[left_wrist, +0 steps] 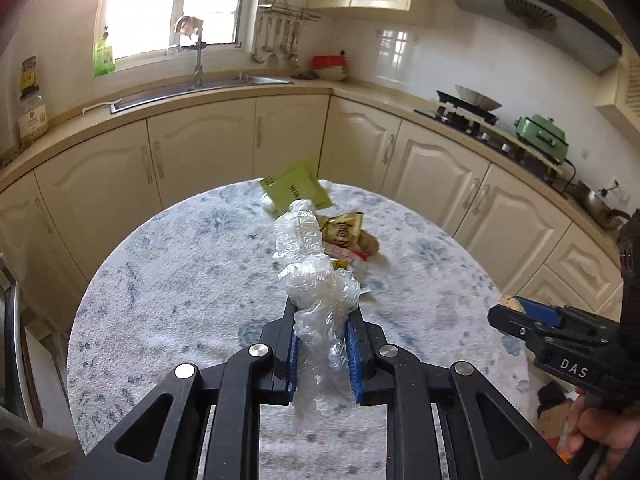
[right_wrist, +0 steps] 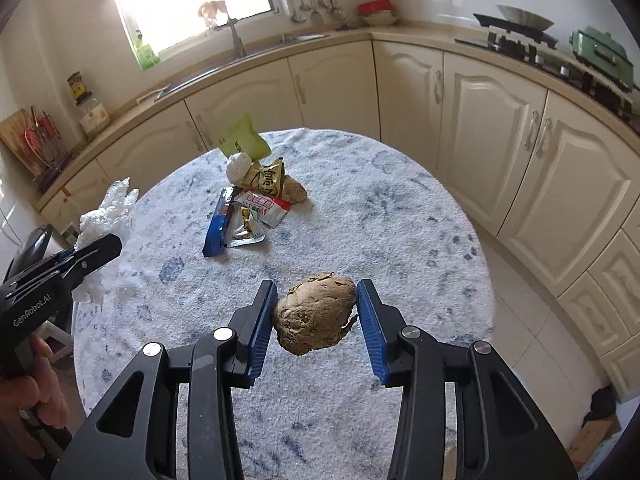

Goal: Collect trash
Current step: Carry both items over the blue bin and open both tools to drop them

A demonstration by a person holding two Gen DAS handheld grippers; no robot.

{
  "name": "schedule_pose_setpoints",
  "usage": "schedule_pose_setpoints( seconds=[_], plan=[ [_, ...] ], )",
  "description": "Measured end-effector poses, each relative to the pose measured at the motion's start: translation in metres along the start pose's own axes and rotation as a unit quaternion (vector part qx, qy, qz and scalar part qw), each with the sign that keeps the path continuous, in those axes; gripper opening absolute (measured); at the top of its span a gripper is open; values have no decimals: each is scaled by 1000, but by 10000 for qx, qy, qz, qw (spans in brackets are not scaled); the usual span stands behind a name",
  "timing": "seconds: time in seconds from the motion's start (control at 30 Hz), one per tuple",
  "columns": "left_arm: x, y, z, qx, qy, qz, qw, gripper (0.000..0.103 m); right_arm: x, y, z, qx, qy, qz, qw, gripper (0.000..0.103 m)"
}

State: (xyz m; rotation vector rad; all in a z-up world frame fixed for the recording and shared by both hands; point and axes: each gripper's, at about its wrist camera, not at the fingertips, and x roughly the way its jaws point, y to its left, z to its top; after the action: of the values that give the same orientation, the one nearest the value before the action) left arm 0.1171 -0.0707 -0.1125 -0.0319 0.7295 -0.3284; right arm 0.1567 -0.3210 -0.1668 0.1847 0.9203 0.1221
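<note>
My left gripper point(left_wrist: 320, 312) is shut on a crumpled clear plastic bottle point(left_wrist: 310, 264), held above the round table point(left_wrist: 168, 280); it also shows at the left of the right wrist view, the left gripper point(right_wrist: 96, 248) with the plastic bottle point(right_wrist: 108, 212). My right gripper point(right_wrist: 316, 300) is shut on a brown crumpled lump point(right_wrist: 316, 314), lifted off the tabletop. In the left wrist view the right gripper point(left_wrist: 508, 312) appears at the right edge. Wrappers remain on the table: a green packet point(right_wrist: 244, 138), a white wad point(right_wrist: 239, 168), a gold packet point(right_wrist: 268, 178), a blue wrapper point(right_wrist: 218, 226) and a red-white wrapper point(right_wrist: 262, 208).
The table point(right_wrist: 400, 220) carries a white and blue mottled cloth. Cream cabinets point(right_wrist: 480, 120) curve round it, with a sink point(left_wrist: 200, 86) under the window and a stove point(left_wrist: 460, 114) at the right. A second brown lump point(right_wrist: 296, 192) lies beside the wrappers. A cardboard box point(right_wrist: 596, 436) sits on the floor.
</note>
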Motion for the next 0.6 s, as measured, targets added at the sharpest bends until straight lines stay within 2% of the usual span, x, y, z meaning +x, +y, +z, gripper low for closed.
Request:
schedule_pose_setpoints(
  seconds=[0.3, 0.6],
  plan=[
    [-32, -70, -1, 473, -165, -600, 9969, 16, -57, -32, -3, 193, -450, -78, 9988, 42],
    [-37, -138, 7, 948, -241, -1217, 9877, 16, -104, -95, -21, 696, -729, -432, 9940, 42]
  ],
)
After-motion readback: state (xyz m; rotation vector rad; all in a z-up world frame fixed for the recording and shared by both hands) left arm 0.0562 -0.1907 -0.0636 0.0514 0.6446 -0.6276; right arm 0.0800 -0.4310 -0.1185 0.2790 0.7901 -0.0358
